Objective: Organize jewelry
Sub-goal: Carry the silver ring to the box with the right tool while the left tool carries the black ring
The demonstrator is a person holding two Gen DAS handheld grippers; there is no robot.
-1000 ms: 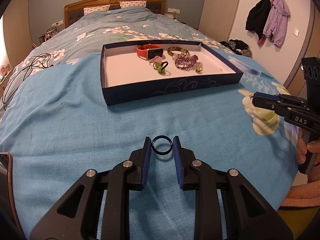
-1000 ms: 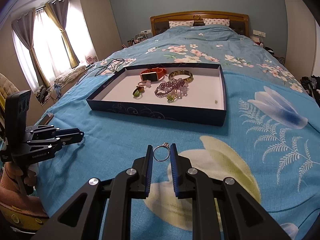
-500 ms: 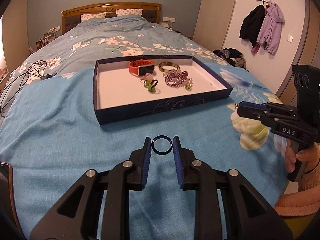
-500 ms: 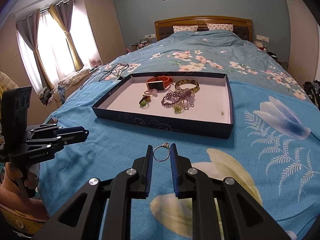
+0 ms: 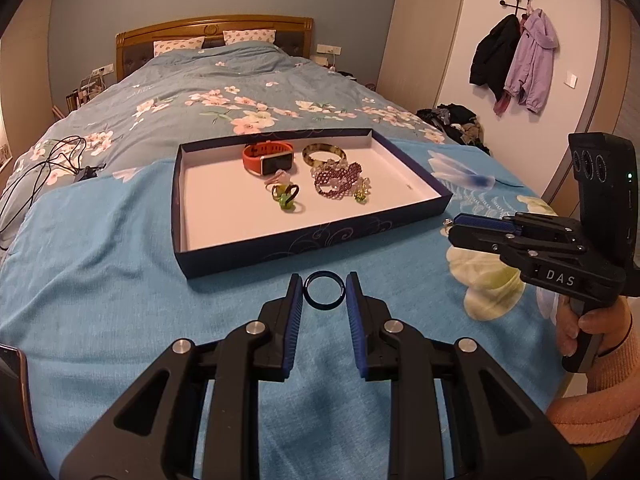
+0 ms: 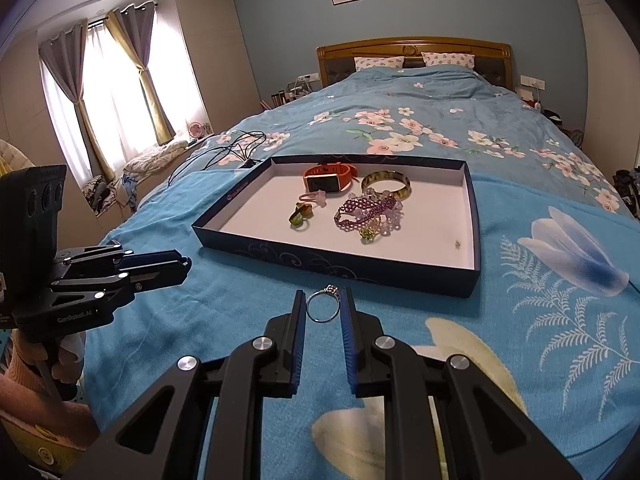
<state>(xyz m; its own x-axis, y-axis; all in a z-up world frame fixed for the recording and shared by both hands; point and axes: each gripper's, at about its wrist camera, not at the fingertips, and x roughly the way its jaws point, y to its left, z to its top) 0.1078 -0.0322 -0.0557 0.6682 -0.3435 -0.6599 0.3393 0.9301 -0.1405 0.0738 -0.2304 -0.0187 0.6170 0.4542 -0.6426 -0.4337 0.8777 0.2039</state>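
left gripper (image 5: 324, 296) is pinching a dark ring (image 5: 324, 290), right gripper (image 6: 323, 309) a silver ring (image 6: 323, 307); the tray (image 6: 332, 258) is lying at twelve o'clock, its near wall between.

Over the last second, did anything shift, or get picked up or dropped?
The left gripper rose a little with its dark blue ring, so the tray sits lower in its view. Nothing was taken or let go. The right gripper still pinches the silver ring, and the jewelry in the tray lies unchanged.
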